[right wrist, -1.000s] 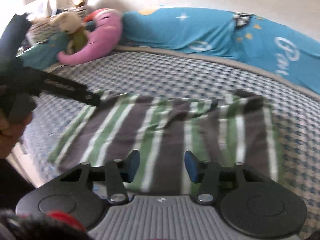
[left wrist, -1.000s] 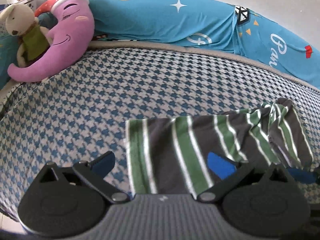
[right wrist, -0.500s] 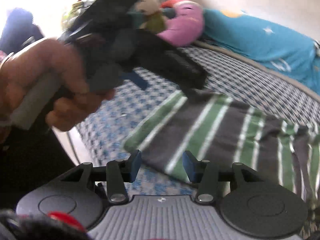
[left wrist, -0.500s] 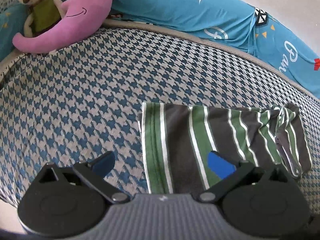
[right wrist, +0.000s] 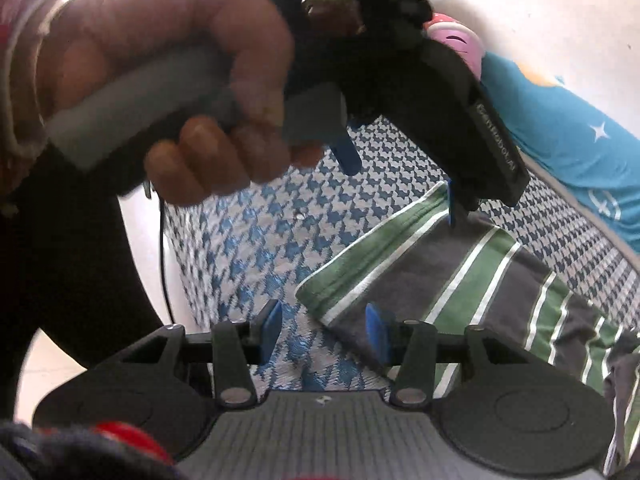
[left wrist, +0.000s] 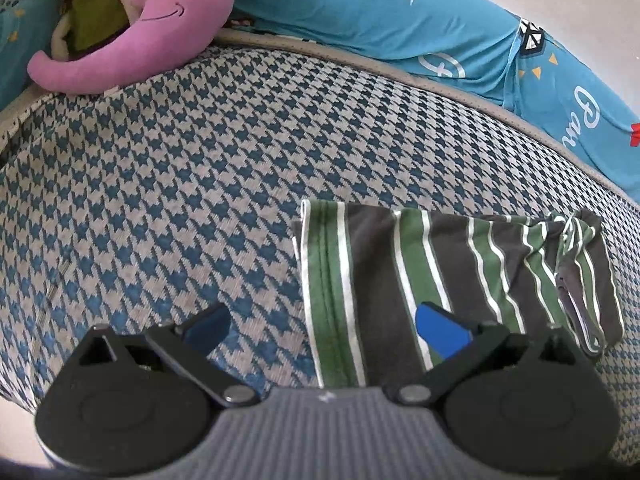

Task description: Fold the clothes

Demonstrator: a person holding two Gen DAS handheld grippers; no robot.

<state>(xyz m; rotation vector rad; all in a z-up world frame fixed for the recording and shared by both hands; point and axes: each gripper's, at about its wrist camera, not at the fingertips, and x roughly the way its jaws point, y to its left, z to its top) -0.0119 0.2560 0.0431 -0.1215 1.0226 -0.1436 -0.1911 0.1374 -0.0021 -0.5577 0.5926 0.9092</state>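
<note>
Both grippers have moved toward the shirt's near left corner. Left gripper (left wrist: 322,326) hangs wide open over the striped shirt (left wrist: 440,276), holding nothing. Right gripper (right wrist: 322,330) is open too, at the shirt's corner. A hand (right wrist: 168,92) holds the left gripper. Folded shirt lies on the checked bed (left wrist: 180,168).

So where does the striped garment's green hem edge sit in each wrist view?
Left wrist: the green hem edge runs down centre frame, between the open left gripper fingers.
Right wrist: the hem crosses mid-frame diagonally, above the open right gripper.
Shared landmark: houndstooth bedcover.
</note>
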